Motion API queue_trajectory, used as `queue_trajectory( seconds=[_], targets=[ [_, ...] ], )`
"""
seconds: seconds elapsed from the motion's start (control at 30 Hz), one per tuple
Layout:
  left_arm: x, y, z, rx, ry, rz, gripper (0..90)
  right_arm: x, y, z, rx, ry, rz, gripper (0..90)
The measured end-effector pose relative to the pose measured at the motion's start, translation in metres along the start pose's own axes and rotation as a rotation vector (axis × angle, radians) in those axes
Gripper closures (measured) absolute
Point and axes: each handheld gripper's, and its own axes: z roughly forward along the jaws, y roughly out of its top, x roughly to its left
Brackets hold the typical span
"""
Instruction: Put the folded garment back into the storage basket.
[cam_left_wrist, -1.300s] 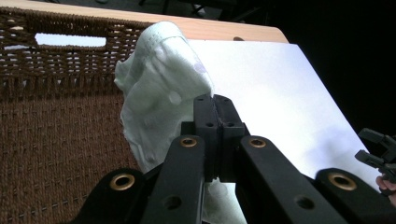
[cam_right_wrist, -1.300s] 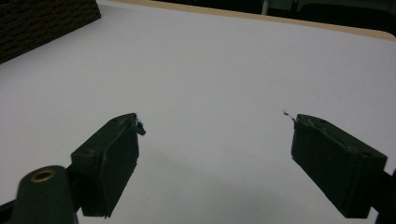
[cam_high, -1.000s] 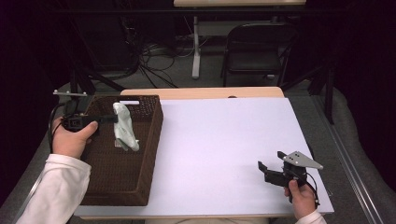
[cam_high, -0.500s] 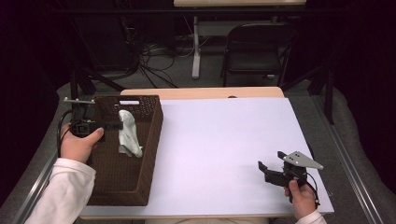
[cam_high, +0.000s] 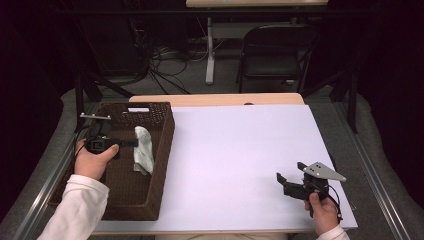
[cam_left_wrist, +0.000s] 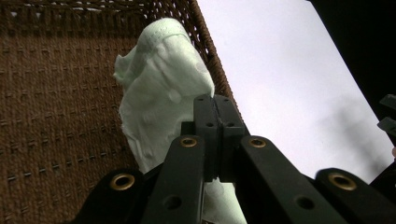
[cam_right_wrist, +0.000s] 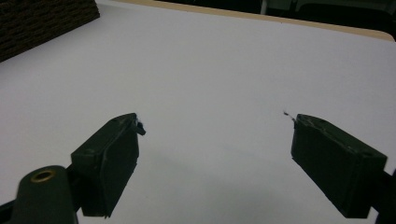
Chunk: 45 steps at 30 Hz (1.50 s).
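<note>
- The left gripper (cam_left_wrist: 215, 105) pinches the white cloth (cam_left_wrist: 161, 88) tight, low inside the brown basket (cam_high: 152, 192).
- The cloth could catch on the rough basket wall and slip out.
- The right gripper (cam_right_wrist: 215, 140) waits wide apart over the white table (cam_high: 240, 150).

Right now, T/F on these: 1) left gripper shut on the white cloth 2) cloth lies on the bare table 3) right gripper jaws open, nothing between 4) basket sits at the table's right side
1) True: the left gripper is clamped on the white cloth.
2) False: the cloth hangs inside the brown wicker basket.
3) True: the right gripper stands open above the white table, nothing between its jaws.
4) False: the basket sits at the table's left side.
</note>
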Motion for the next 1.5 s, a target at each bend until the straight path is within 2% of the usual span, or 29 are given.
queue_trajectory(
  seconds=[0.23, 0.37, 0.5, 0.53, 0.77, 1.1, 1.37, 1.5],
  targets=[
    [0.001, -0.003, 0.011, 0.021, -0.012, 0.003, 90.0, 0.0, 0.0, 0.0, 0.0, -0.003, 0.006, 14.6],
    [0.001, -0.006, 0.016, 0.024, -0.025, -0.014, 90.0, 0.0, 0.0, 0.0, 0.0, -0.001, 0.004, 14.6],
    [0.004, -0.007, 0.02, 0.032, -0.025, -0.007, 90.0, 0.0, 0.0, -0.001, 0.0, 0.0, 0.005, 14.6],
    [0.004, -0.007, 0.021, 0.032, -0.025, -0.017, 90.0, 0.0, 0.0, -0.001, 0.001, -0.001, 0.004, 14.6],
    [0.016, -0.008, 0.026, 0.055, -0.016, -0.037, 90.0, 0.0, 0.0, 0.0, -0.002, 0.0, 0.001, 14.6],
    [0.035, -0.006, 0.024, 0.069, 0.027, -0.06, 90.0, 0.0, 0.0, 0.0, 0.004, 0.002, -0.001, 14.6],
    [0.049, -0.008, 0.021, 0.079, 0.071, -0.094, 90.0, 0.0, 0.0, 0.0, 0.005, 0.001, -0.002, 14.6],
    [0.054, -0.009, 0.019, 0.08, 0.1, -0.098, 90.0, 0.001, 0.0, 0.0, 0.006, 0.004, 0.007, 14.6]
  ],
)
